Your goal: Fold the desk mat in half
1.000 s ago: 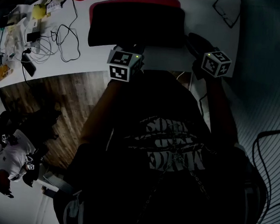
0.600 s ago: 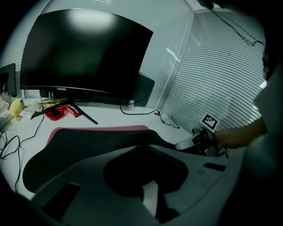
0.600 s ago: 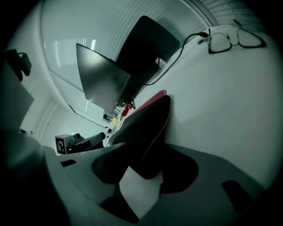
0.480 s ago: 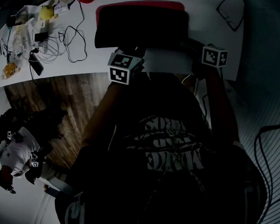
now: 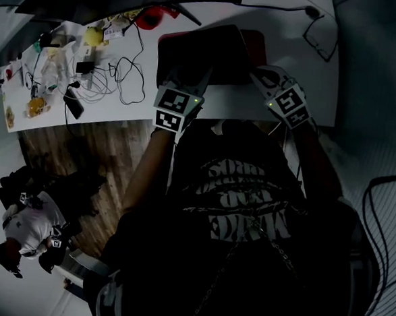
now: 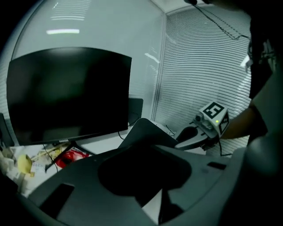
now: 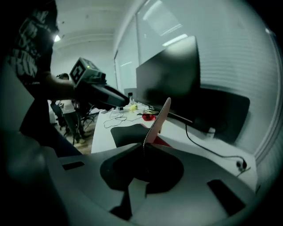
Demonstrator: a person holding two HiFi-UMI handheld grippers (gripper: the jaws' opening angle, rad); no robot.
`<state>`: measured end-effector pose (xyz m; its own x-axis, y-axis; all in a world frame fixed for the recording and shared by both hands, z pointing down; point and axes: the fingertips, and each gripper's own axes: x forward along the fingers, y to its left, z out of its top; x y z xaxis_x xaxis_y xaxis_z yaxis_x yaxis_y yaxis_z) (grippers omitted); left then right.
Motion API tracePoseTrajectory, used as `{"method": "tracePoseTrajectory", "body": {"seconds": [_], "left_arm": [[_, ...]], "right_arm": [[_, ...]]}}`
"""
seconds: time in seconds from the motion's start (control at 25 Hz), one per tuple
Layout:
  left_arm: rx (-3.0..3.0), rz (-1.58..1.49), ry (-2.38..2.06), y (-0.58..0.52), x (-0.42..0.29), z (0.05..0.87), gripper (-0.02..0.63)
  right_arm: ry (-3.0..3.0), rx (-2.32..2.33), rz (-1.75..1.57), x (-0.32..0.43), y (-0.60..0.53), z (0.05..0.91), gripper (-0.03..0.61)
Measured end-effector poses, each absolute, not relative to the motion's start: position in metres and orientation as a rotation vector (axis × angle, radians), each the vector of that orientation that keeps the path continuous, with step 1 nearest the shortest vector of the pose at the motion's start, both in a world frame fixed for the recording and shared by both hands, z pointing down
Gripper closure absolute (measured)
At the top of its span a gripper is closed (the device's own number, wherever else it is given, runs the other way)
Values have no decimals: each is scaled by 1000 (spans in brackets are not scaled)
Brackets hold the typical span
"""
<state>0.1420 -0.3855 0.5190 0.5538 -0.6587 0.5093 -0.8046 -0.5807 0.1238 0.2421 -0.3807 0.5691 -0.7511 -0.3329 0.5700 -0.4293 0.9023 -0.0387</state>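
The white lettering on the person's black shirt (image 5: 248, 208) is too dim to read, as is the small mark on the lower bezel of the monitor (image 6: 66, 92). The cube (image 5: 173, 109) on each tool carries only black-and-white square patterns.

The desk mat (image 5: 205, 50) lies on the white table (image 5: 287, 38) straight ahead of the person, black face up and long axis side to side along the table's front edge. A red strip of it shows at its right end. Its near edge is raised off the table and leans away toward the monitor.

The left tool (image 5: 188, 79) is at the mat's near left corner. Its jaws are spreading, with the dark flap between them but no longer pinched. The right tool (image 5: 266, 76) is closing on the near right corner and pinches the thin edge, which stands upright out of its jaws.

Tangled cables (image 5: 126, 74) lie well to the left.
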Motion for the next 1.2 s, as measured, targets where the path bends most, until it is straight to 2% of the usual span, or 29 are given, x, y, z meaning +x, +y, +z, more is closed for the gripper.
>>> {"method": "tracePoseTrajectory", "body": {"seconds": [0.2, 0.32, 0.64, 0.84, 1.0, 1.2], "left_arm": [[2551, 493, -1174, -380, 82, 471, 511], [2602, 545, -1191, -373, 50, 457, 499], [2815, 763, -1024, -357, 56, 453, 442], [2879, 895, -790, -333, 60, 471, 431], [2840, 872, -612, -317, 65, 477, 422], [2790, 1032, -458, -293, 48, 509, 413]], "right_arm": [[-2394, 455, -129, 179, -353, 524, 563], [-2354, 366, -235, 153, -329, 520, 563], [-2335, 205, -329, 156, -302, 532, 563], [-2323, 226, -312, 159, -302, 538, 565], [-2308, 255, -292, 155, -298, 539, 565], [-2283, 284, -288, 126, -290, 531, 565]]}}
